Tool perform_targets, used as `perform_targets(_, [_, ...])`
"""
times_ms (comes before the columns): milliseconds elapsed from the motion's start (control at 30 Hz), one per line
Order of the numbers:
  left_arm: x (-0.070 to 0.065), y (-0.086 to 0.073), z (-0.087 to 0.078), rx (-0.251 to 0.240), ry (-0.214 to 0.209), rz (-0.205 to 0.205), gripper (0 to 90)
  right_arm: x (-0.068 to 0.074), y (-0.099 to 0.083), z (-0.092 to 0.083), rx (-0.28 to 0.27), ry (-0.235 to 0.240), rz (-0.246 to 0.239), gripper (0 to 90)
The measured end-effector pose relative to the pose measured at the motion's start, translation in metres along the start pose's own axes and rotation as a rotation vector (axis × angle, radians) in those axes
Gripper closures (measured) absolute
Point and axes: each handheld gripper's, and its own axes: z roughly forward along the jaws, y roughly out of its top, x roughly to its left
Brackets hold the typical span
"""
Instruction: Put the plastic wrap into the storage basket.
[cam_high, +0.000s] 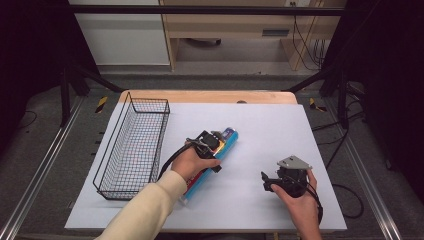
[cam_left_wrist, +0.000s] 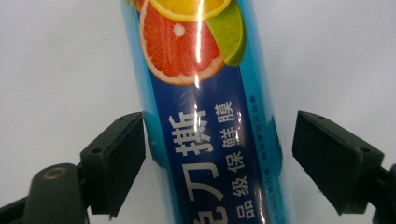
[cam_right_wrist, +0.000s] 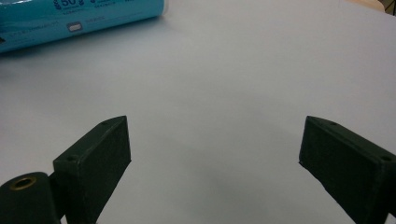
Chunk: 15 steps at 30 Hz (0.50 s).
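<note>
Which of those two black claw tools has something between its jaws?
The left gripper: the blue cling-film tube lies between its jaws, one pad touching it, the other still off it. The right gripper has bare table between its open jaws.

A black wire basket (cam_high: 134, 147) stands on the left part of a pale grey sheet (cam_high: 265, 130), its long side running from front to back along the sheet's left edge. The sheet covers a wooden table (cam_high: 210, 96), whose bare top shows as a narrow strip along the far edge. Beyond the table, light wooden furniture (cam_high: 225, 30) stands on the floor, and black cables (cam_high: 305, 45) hang at its right.
</note>
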Motion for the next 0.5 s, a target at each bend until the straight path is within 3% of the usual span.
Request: perform_targets(500, [-0.0019,-0.0001,0.0064,0.018,0.017,-0.033,21.8,0.0010,0.0002,0.0006,0.000,0.008,-0.008,9.4])
